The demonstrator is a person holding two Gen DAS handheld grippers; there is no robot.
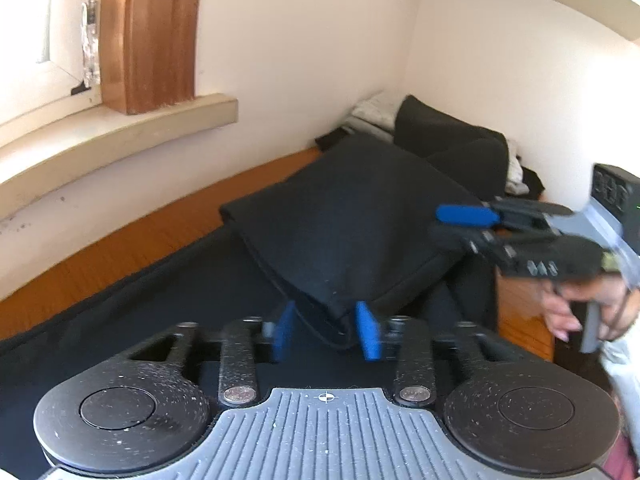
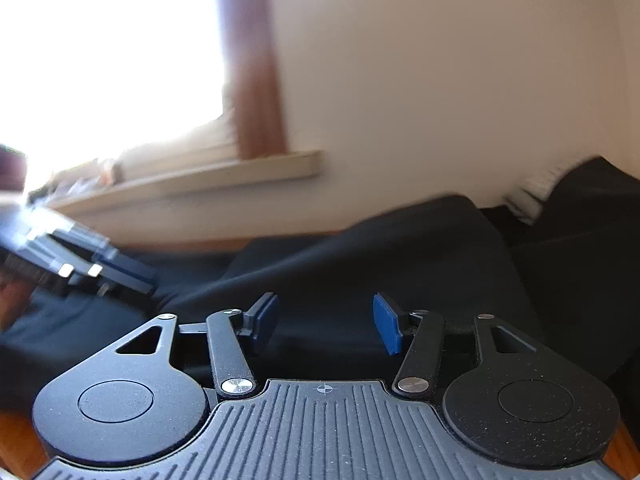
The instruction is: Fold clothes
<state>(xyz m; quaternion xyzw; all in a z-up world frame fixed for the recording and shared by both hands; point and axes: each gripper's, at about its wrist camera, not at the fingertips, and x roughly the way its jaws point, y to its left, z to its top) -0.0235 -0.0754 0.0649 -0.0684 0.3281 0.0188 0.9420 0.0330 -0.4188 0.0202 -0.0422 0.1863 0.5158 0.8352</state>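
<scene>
Both my jaws gape, holding nothing.
Folded black cloth garment [image 1: 340,220] lies dead ahead of left gripper [image 1: 326,330], nearer than right gripper [image 2: 326,322].

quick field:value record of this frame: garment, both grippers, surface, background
garment: black folded cloth, one corner raised off the mat
left gripper: open, blue fingers either side of the cloth's near corner
right gripper: open, over black fabric, holding nothing
surface: dark mat on wooden table
background: clothes pile in the wall corner, windowsill
</scene>
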